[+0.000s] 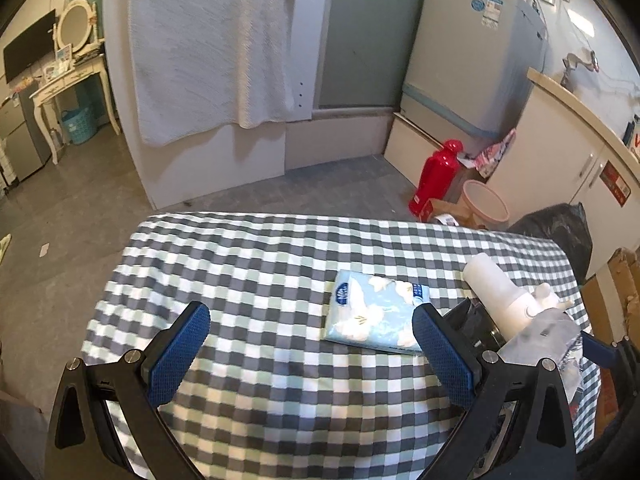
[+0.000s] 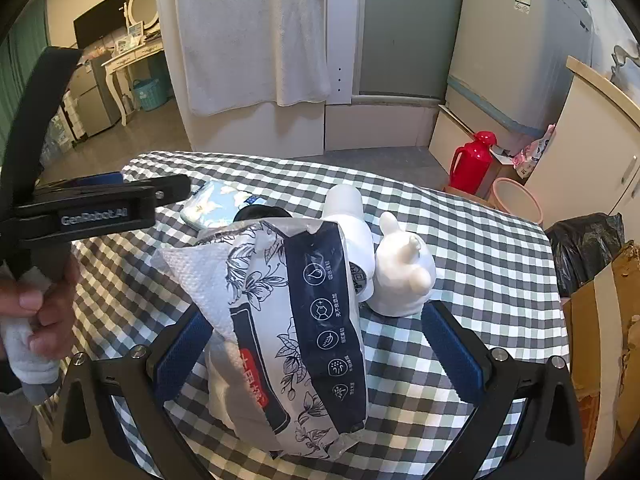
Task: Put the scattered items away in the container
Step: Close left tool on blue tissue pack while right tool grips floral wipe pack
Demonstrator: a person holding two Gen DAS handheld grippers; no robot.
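— Looking at the checked tabletop (image 1: 248, 264), I'm seeing the left gripper (image 1: 310, 356) hanging over the near edge with its blue pads spread wide and nothing between them.

— And the light blue tissue pack (image 1: 374, 314)?

— It's lying flat near the middle, toward the right edge, just ahead of that gripper's right finger (image 1: 442, 354). From the right wrist camera the same pack (image 2: 218, 202) is peeking out behind the left tool's black body.

— What is the right gripper (image 2: 316, 354) doing?

— Its tongs are standing wide too. A big opened pack of paper towels (image 2: 288, 332), white with dark blue flower print, is sitting between them, with white sheets showing at its torn top. Whether the pads are touching it, I can't tell; the gap on the right finger's (image 2: 454, 354) side is looking clear.

— Anything else by it?

— A white bottle (image 2: 352, 220) is lying just behind the pack, and a small white rabbit-shaped figure (image 2: 404, 276) is sitting beside the bottle, toward the right edge. Something black (image 2: 256, 213) is poking out behind the pack, but I can't make out what it is.

— And the person?

— A hand (image 2: 42, 308) is gripping the left tool's handle at the left of the right camera's view, with a white cloth (image 2: 26, 346) bunched in the grip.
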